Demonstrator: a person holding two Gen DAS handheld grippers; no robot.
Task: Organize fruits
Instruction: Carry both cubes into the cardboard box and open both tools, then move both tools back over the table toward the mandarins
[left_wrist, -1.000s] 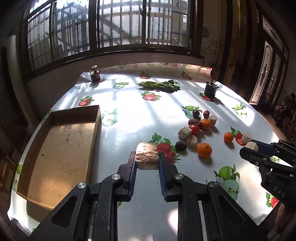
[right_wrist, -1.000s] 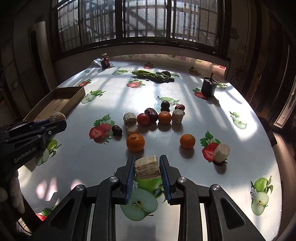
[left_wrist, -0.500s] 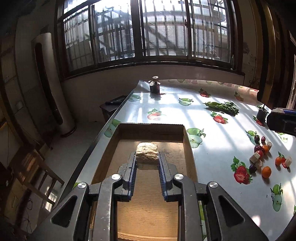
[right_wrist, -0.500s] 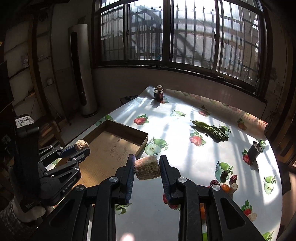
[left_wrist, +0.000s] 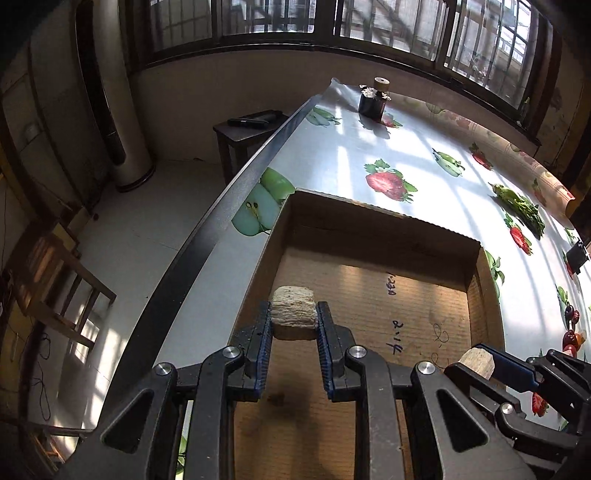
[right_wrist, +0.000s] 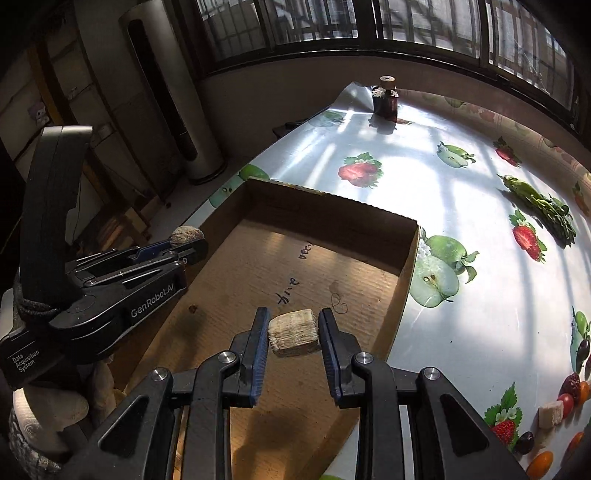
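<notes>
Both tongs grip pale chunks over a cardboard tray (left_wrist: 384, 218) on the fruit-print tablecloth (right_wrist: 480, 280).

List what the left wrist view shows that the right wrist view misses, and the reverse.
Only the left wrist view: a dark side table with a remote, and a wooden chair on the floor. Only the right wrist view: the gloved hand holding the left gripper, and oranges on the table. Both: the cardboard box, each gripper shut on a pale chunk, and the leafy greens.
</notes>
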